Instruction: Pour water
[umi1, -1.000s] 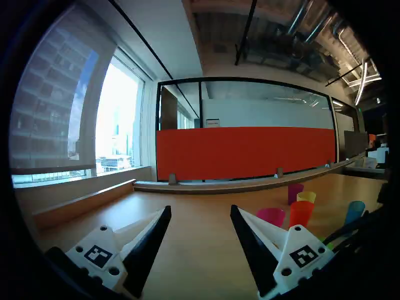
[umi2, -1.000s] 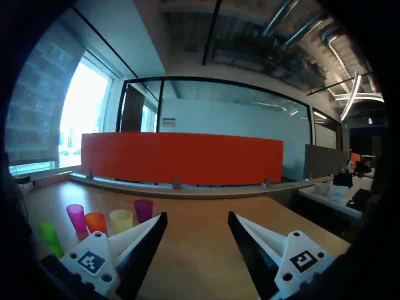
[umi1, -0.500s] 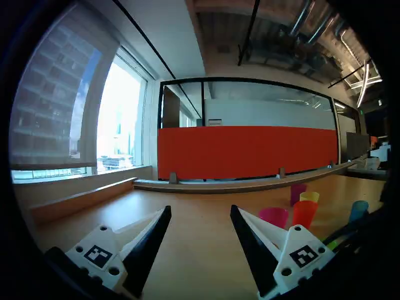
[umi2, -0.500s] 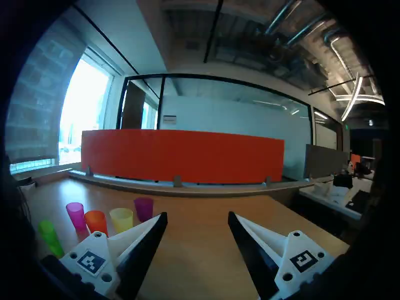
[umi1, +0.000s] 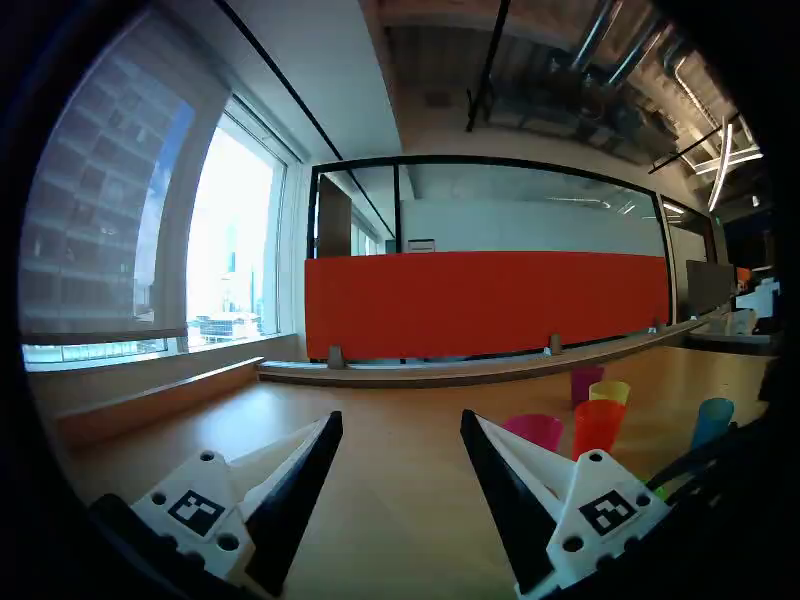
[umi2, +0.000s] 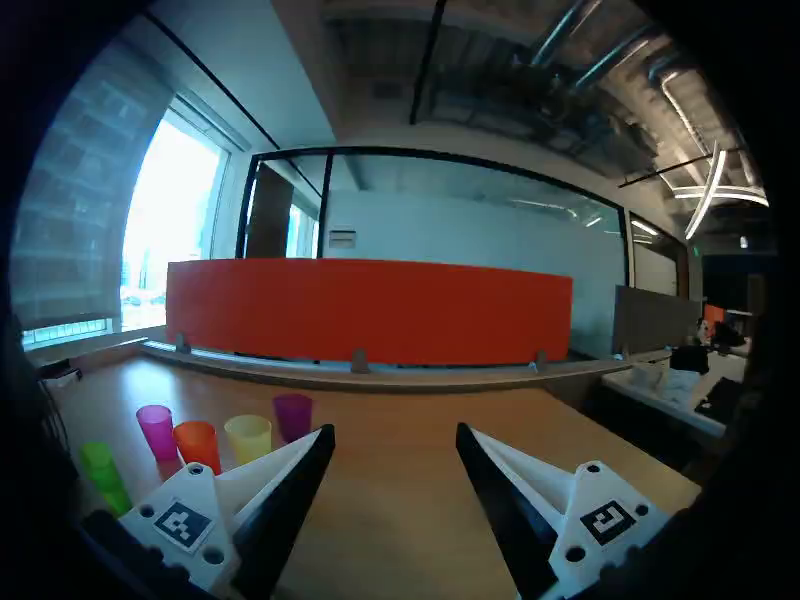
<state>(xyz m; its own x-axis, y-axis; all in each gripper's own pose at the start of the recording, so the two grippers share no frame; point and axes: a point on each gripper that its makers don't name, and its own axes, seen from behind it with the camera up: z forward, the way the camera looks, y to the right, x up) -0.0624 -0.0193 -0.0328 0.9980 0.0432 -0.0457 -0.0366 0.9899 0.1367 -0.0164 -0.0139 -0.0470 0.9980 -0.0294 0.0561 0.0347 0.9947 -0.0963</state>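
Hovering above table (umi1: 400, 500), left gripper (umi1: 400, 414) and right gripper (umi2: 394, 427) both open, empty; orange cup (umi2: 197, 445) left of right gripper, judged light, thin-walled, slippery: grip mid-wall gently.

wooden table (umi2: 400, 490) bears green cup (umi2: 103, 475), pink cup (umi2: 157, 430), orange cup (umi2: 197, 445), yellow cup (umi2: 248, 437), purple cup (umi2: 292, 414), blue cup (umi1: 712, 420).

- Pink cup (umi1: 537, 428) and orange cup (umi1: 598, 422): lower parts hidden behind the left gripper's (umi1: 400, 414) finger (umi1: 500, 480).
- Blue cup (umi1: 713, 418): base hidden behind a dark cable (umi1: 700, 455).
- Yellow cup (umi2: 248, 436): bottom hidden by the right gripper's (umi2: 395, 427) finger.
- Green cup (umi2: 103, 475): blurred near the edge.
- Whether any cup holds water: cannot tell.
- Far desk items (umi2: 690, 360): too small to tell.
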